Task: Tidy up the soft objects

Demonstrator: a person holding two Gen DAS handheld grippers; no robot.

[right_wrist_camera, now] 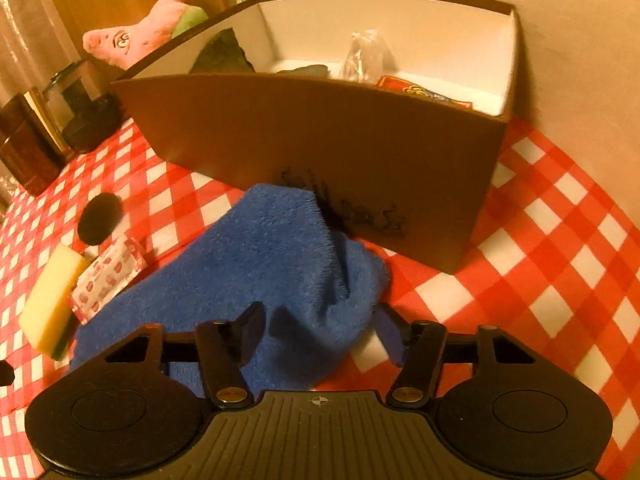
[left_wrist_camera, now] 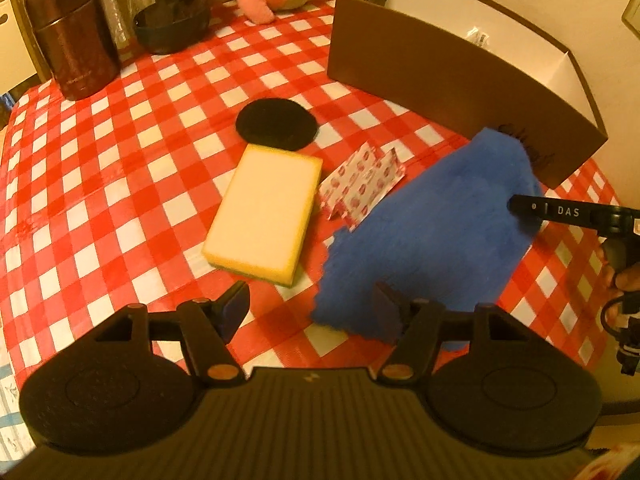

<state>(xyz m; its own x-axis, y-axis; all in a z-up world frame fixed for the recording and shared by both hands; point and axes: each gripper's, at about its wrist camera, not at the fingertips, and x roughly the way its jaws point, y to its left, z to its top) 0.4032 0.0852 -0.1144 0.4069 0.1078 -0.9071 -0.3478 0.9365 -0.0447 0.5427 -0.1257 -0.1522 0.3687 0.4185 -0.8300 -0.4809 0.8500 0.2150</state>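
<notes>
Your left gripper [left_wrist_camera: 312, 312] was wide open, nothing held. One pad [left_wrist_camera: 236, 310] sat over bare checked tablecloth [left_wrist_camera: 100, 160]; the other overlapped the near corner of the blue towel [left_wrist_camera: 432, 232], and contact can't be told from that view.

Your right gripper [right_wrist_camera: 320, 328] was part open, jaws straddling a raised fold at the towel's near edge. Its left finger [right_wrist_camera: 250, 330] lay over towel, and blue cloth sat against the right finger. Whether the pads actually pinched the fold, I can't tell. In the left wrist view, that gripper's finger marked DAS reached onto the towel's right edge, with your hand [left_wrist_camera: 624, 276] behind it.

The towel lay rumpled on the cloth, its far end touching the front wall of the brown box [right_wrist_camera: 320, 140], over the dark lettering there.

Left of the towel and just beside it was a small red-printed packet [left_wrist_camera: 360, 184], partly under the towel's edge. Left of the packet was the yellow sponge [left_wrist_camera: 264, 208], flat, pale face up. Just beyond the sponge was a black round pad [left_wrist_camera: 276, 124], touching or nearly so.

Beyond the towel the box stood open, white inside, with a dark cloth, a clear wrapper and a red packet in it.

Far left of the box were a brown canister [left_wrist_camera: 72, 36] and a dark glass jar [left_wrist_camera: 172, 8]. The pink plush toy [right_wrist_camera: 140, 32] lay behind the box's left corner.
</notes>
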